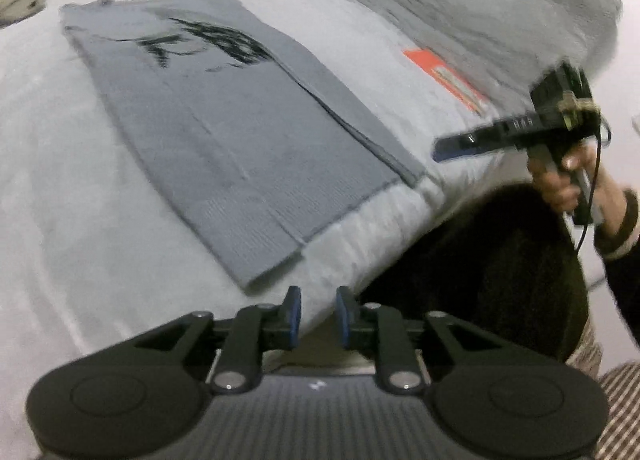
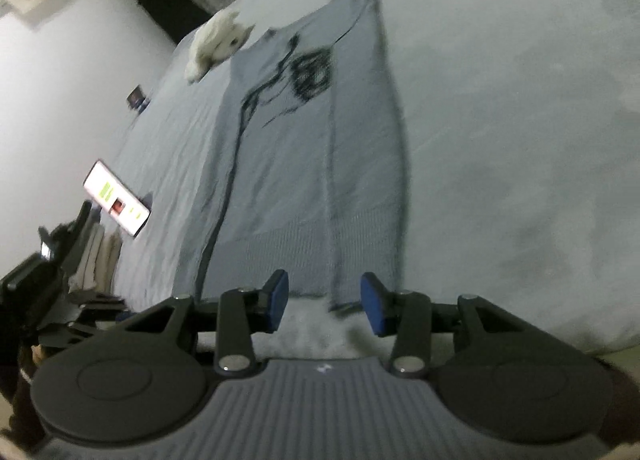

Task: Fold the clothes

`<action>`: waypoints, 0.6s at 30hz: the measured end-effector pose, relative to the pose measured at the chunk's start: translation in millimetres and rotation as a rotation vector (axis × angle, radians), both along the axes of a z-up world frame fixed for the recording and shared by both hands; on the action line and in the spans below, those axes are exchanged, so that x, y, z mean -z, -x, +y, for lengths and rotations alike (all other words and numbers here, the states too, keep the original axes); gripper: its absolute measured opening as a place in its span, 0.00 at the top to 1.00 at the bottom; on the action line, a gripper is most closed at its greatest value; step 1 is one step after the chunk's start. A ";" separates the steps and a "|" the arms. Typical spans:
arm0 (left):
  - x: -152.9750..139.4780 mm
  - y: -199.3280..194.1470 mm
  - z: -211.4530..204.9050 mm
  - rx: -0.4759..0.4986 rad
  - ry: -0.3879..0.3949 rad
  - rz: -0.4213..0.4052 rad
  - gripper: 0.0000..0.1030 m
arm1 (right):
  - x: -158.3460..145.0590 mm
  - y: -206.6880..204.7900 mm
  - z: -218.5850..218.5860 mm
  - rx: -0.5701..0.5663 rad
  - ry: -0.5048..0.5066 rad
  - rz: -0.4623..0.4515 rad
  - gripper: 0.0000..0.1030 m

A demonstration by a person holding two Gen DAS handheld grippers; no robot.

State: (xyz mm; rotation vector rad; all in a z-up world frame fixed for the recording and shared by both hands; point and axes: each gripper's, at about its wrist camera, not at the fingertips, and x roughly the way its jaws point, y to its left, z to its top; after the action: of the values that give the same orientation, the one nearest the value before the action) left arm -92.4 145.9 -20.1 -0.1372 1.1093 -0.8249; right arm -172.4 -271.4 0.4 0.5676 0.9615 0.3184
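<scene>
Both tongs, left [image 1: 318,314] and right [image 2: 325,308], gape empty; folded sweater [image 2: 304,164] ahead, phone [image 2: 116,198] at nine o'clock (screen lit).

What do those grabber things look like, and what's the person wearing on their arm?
Each gripper is black plastic, with two round discs on its body, a ribbed grey middle and silver screws. The fingertip pads are blue. Seen from the side, the right gripper has a black pistol-style handle and a thin black cable hanging from it. The person's sleeve is dark with a lighter band at the cuff.
</scene>
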 end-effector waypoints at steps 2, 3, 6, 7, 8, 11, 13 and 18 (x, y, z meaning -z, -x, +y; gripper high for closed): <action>1.1 -2.9 7.8 -0.026 0.020 0.032 0.73 | 2.1 -2.0 -12.4 0.020 -0.023 0.011 0.56; 1.7 -4.3 11.7 -0.039 0.030 0.047 0.72 | 4.1 -3.2 -17.3 0.029 -0.034 0.019 0.56; 3.4 -8.6 23.3 -0.077 0.059 0.095 0.72 | 11.6 -6.3 -32.1 0.055 -0.071 0.048 0.56; 3.9 -10.1 27.2 -0.090 0.069 0.111 0.72 | 15.1 -7.4 -36.6 0.060 -0.087 0.061 0.56; 4.5 -11.5 31.1 -0.103 0.079 0.127 0.72 | 19.1 -9.1 -40.4 0.060 -0.105 0.077 0.56; 18.6 -20.9 29.9 -0.136 0.103 0.187 0.73 | 33.1 -15.5 -48.3 0.057 -0.158 0.133 0.56; 26.9 -23.5 26.5 -0.139 0.128 0.208 0.73 | 43.1 -20.5 -50.7 0.055 -0.199 0.168 0.56; 38.6 -29.0 15.2 -0.136 0.185 0.239 0.73 | 52.0 -31.1 -48.8 0.023 -0.269 0.179 0.56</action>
State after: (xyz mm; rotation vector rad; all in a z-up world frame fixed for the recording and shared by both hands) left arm -63.3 161.1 -58.7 -0.4712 1.2306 -0.8022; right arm -141.3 -320.2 -51.5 0.8634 1.0919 0.3841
